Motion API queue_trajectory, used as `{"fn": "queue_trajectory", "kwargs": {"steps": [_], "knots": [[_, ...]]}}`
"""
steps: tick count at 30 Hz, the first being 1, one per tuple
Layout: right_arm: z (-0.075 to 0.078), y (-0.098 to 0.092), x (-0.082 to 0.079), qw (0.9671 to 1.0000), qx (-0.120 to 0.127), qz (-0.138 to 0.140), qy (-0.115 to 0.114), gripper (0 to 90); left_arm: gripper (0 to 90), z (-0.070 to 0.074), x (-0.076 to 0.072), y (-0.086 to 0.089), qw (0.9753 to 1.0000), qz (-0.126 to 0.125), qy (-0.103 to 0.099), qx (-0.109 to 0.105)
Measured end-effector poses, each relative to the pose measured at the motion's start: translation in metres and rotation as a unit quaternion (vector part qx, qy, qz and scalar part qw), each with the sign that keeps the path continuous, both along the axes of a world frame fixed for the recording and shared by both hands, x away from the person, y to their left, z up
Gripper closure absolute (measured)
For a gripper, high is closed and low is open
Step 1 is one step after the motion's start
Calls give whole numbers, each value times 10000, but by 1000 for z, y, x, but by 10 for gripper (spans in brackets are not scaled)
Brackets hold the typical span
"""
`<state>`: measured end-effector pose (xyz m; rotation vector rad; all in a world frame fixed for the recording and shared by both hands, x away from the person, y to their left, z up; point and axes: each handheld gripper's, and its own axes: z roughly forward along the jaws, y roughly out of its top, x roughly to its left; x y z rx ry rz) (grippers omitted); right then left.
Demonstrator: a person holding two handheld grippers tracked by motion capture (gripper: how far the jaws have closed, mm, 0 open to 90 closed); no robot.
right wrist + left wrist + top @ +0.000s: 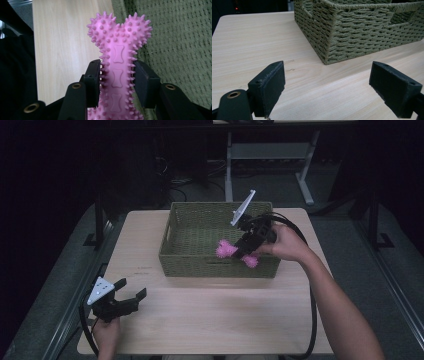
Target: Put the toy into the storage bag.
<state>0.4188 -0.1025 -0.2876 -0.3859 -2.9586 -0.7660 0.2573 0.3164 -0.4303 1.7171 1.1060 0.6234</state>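
You have the pink spiky rubber bone toy (117,72) clamped across its shaft in your right gripper (245,245), held over the near wall of the green woven basket (190,257), probably to drop it inside. Your left gripper (131,295) idles wide apart, holding nothing, above the pale wooden table (210,320).

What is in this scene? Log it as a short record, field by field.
held item: pink spiky rubber bone toy
holder: right gripper, shut on the toy's shaft
toy position: above the front wall of the green woven rectangular basket
other gripper: left gripper, open, holding nothing, above the near left part of the table
surface: light wooden table
basket position: on the table's far half
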Motion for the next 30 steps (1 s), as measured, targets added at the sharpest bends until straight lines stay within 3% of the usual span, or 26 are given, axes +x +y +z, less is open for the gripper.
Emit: {"fn": "queue_trajectory", "kwargs": {"steps": [30], "knots": [[-14,2,60,9991,-61,-335,248,582,128,0,1,0,10000,5,5,-42]]}}
